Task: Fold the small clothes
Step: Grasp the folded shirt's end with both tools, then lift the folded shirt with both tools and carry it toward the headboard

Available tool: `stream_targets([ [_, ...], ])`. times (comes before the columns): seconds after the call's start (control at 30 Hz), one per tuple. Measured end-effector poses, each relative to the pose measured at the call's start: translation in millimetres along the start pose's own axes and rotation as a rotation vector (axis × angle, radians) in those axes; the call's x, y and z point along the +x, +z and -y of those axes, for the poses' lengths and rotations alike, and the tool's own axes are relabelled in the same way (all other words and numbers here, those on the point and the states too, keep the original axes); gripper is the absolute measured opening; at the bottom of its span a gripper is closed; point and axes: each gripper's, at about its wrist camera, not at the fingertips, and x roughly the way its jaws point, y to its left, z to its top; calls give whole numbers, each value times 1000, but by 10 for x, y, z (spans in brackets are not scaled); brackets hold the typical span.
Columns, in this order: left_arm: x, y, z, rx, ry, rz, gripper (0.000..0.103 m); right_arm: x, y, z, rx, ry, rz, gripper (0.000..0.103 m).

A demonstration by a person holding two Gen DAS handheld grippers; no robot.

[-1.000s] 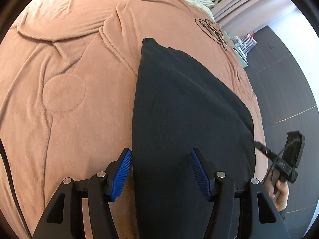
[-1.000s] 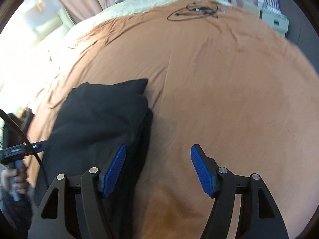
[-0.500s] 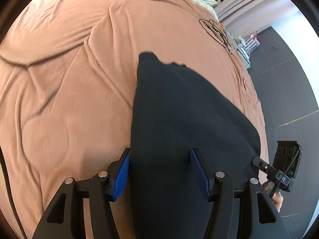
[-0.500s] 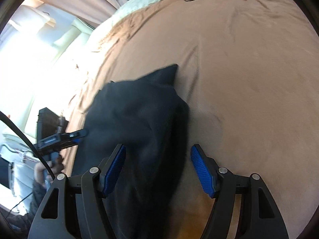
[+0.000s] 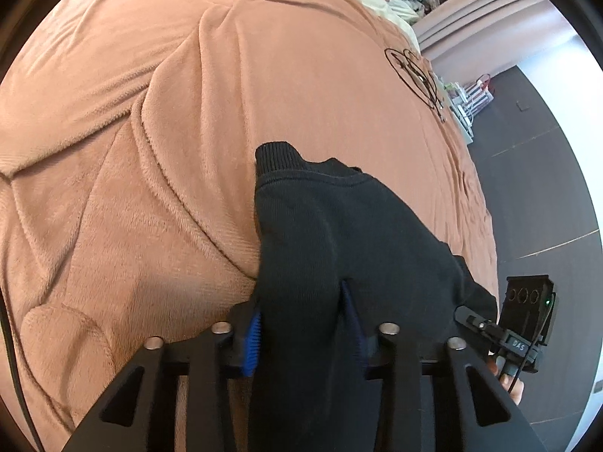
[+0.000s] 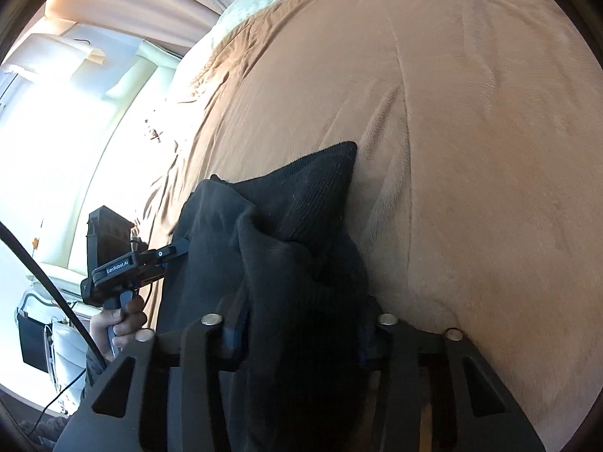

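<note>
Left wrist view: left gripper (image 5: 301, 324) low in frame, jaws closing with a fold of the black garment (image 5: 339, 233) bunched between the blue pads (image 5: 252, 339); cloth pinched and already pressed at both sides. Garment spread away from the gripper across the tan blanket (image 5: 188, 113) of the bed, ribbed cuff (image 5: 277, 154) at the far tip, lying flat on the plush. Coiled black cable (image 5: 414, 71) well apart, near the far edge of the bed. At the lower right, just beside the garment's edge, the right gripper (image 5: 467, 314) seen from the side, a hand (image 5: 508, 376) under it; from here cannot tell how its jaws stand. Dark floor (image 5: 535, 188) beyond the bed. No container in sight apart from a small rack of things (image 5: 471, 101) on the floor, contents too small to name.

Right wrist view: right gripper (image 6: 301, 324) closing as well, thick dark folds of the same garment heaped between and over the pads, which are probably hidden under the cloth. Ribbed corner (image 6: 320, 180) pointing up and away, resting on the blanket. To the left, the left gripper clamped at the garment's far edge, held by a hand (image 6: 117, 320). Bright window (image 6: 56, 132) behind, washed out.
</note>
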Motion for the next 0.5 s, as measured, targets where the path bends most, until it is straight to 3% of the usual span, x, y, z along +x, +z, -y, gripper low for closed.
stream_targets([
  [0.07, -64, -4, 40, 17, 2, 10, 27, -8, -19, -71, -19, -29, 6, 20],
  [0.17, -232, -12, 107, 41, -20, 40, 24, -113, -106, -383, -118, -123, 43, 18],
  [0.5, -939, -131, 382, 102, -127, 147, 21, -571, -363, -1138, -251, -177, 151, 17],
])
